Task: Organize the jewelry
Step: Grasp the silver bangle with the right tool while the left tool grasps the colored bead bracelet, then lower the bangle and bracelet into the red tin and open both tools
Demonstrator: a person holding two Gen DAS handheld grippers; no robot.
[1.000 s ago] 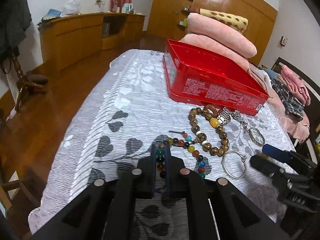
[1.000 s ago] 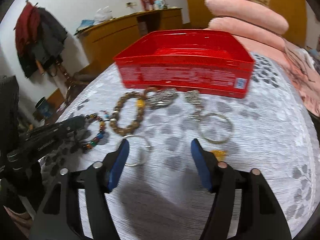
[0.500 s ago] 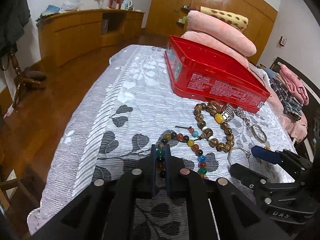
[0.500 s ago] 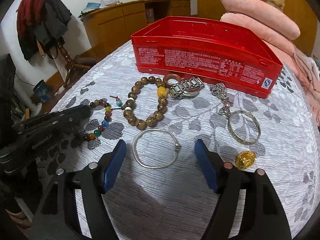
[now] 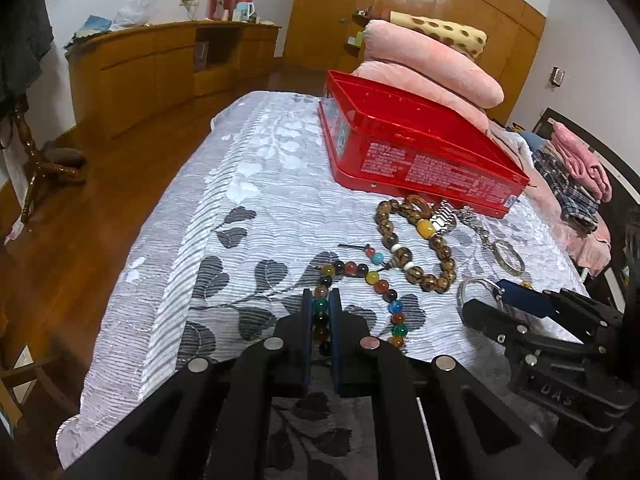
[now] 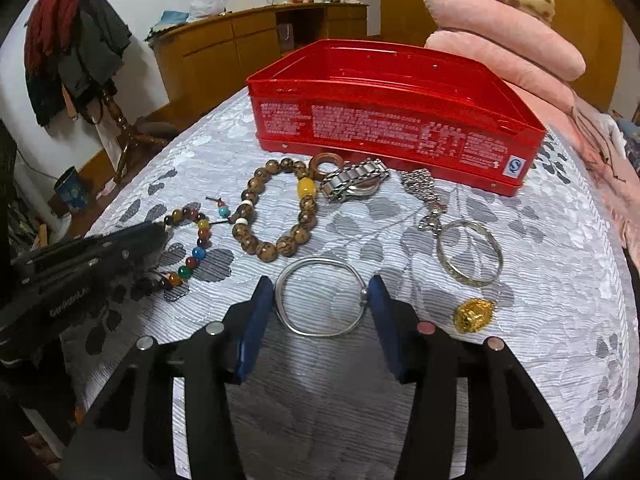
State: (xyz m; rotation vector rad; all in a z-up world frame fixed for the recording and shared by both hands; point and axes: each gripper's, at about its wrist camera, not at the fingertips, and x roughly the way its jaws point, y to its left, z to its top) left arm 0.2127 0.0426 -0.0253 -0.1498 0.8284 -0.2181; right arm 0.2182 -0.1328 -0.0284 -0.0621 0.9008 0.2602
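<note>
My left gripper [image 5: 321,300] is shut on the multicoloured bead bracelet [image 5: 370,278], which still lies on the bed; it also shows in the right wrist view [image 6: 196,248]. My right gripper [image 6: 320,284] is open, its blue pads on either side of a plain silver bangle [image 6: 320,296] that lies flat. The open red tin box [image 6: 384,120] stands behind the jewelry. Before it lie a brown bead bracelet [image 6: 276,216], a wooden ring [image 6: 326,164], a metal watch [image 6: 354,180], a silver chain [image 6: 424,188], a patterned bangle [image 6: 470,254] and a gold ring [image 6: 476,314].
The jewelry lies on a grey leaf-patterned bedspread [image 5: 248,184]. Pink folded blankets [image 5: 432,64] are stacked behind the box. The bed's left edge drops to a wooden floor [image 5: 92,168]. A wooden cabinet [image 5: 160,68] lines the far wall.
My right gripper has moved forward and down, so that its open pads now flank the silver bangle. My left gripper stays shut on the bead bracelet.
</note>
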